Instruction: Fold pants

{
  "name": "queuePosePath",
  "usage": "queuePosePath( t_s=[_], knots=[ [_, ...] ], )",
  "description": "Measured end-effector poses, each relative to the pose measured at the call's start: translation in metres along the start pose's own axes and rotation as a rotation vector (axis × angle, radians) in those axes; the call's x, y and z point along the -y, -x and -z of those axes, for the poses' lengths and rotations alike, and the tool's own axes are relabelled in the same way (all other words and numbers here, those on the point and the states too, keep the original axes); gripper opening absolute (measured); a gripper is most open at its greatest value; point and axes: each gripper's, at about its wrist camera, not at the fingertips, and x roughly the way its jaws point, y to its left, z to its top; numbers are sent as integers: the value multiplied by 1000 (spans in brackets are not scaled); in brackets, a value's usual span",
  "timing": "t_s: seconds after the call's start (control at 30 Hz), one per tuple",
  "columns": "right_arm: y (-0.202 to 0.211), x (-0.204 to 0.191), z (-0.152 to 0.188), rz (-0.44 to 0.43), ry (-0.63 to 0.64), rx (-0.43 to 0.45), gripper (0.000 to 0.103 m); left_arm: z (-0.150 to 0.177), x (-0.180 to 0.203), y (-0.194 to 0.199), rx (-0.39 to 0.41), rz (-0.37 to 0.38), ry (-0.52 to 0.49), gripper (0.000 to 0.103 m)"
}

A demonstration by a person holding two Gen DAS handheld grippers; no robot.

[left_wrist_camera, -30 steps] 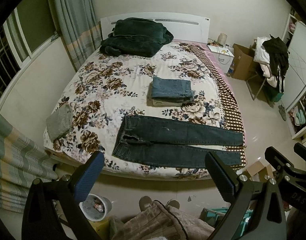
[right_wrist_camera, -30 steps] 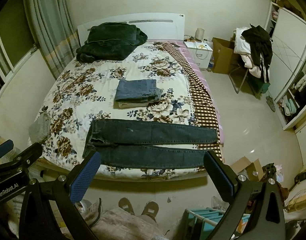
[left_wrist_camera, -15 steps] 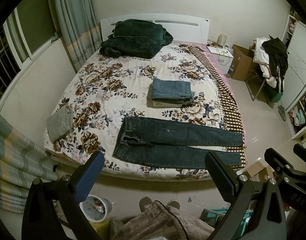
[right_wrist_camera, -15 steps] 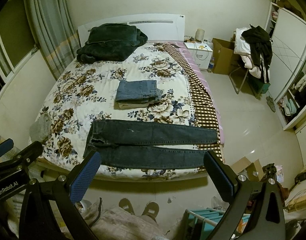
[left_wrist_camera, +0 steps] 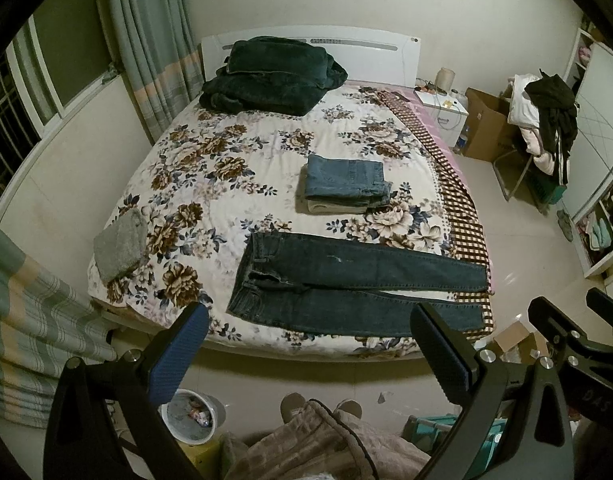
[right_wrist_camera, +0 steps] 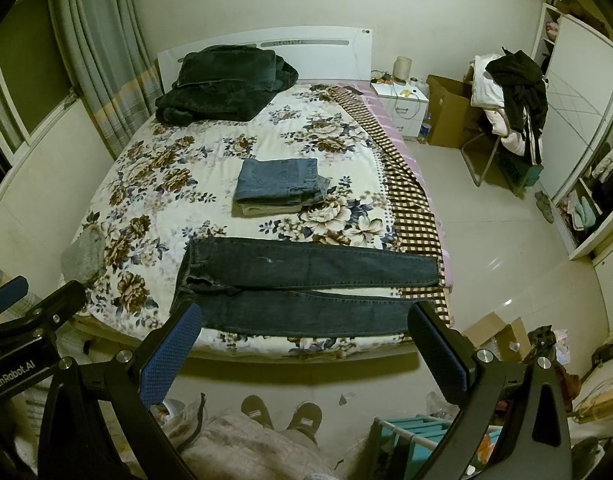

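Note:
Dark blue jeans lie flat along the near edge of the flowered bed, waistband to the left, both legs stretched right. They also show in the right wrist view. My left gripper is open and empty, held above the floor in front of the bed's near edge. My right gripper is open and empty at the same height, to the right of the left one. Neither touches the jeans.
A folded stack of lighter jeans lies mid-bed. A dark green blanket sits by the headboard, a grey cloth at the left edge. A nightstand, cardboard box and clothes-laden chair stand on the right. A bin is below.
Both grippers have drifted slightly; the bed and jeans sit a little lower in the views. Jaws stay open. Nothing on the bed has moved.

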Motion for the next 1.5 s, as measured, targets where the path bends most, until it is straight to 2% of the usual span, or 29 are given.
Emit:
queuePosePath(
  t_s=[0.17,0.27,0.33,0.47,0.63,0.77,0.9,1.03,1.1,1.2,1.3,1.4,1.5],
  knots=[
    [-2,-14,-5,2,-13,-10,103,-2,-1,2,18,-9,0,103],
    [-16,-20,-9,11,-35,-11,103,-21,-16,5,44,-45,1,103],
    [-38,-13,-10,24,-61,-7,103,-29,-41,-23,60,-76,19,103],
    [-79,-8,-23,73,-141,7,103,-39,-65,-73,51,-104,53,103],
    [-152,9,-47,100,-228,-46,103,-66,-81,-151,-49,-142,98,103],
    [-244,34,-69,133,-292,-129,103,-86,-88,-218,-153,-177,160,103],
    [-350,80,-85,173,-417,-196,103,-107,-94,-312,-299,-202,274,103],
    [-472,128,-94,203,-489,-273,103,-120,-107,-404,-412,-218,396,103],
    [-546,157,-96,226,-536,-328,103,-121,-115,-451,-463,-224,460,103],
    [-632,194,-89,246,-630,-401,103,-117,-125,-528,-542,-238,542,103],
    [-706,228,-76,259,-720,-465,103,-112,-133,-602,-596,-292,583,103],
    [-761,256,-64,313,-781,-484,103,-106,-137,-657,-636,-328,620,103],
    [-802,282,-45,309,-895,-521,103,-97,-141,-706,-678,-323,688,103]
  ],
)
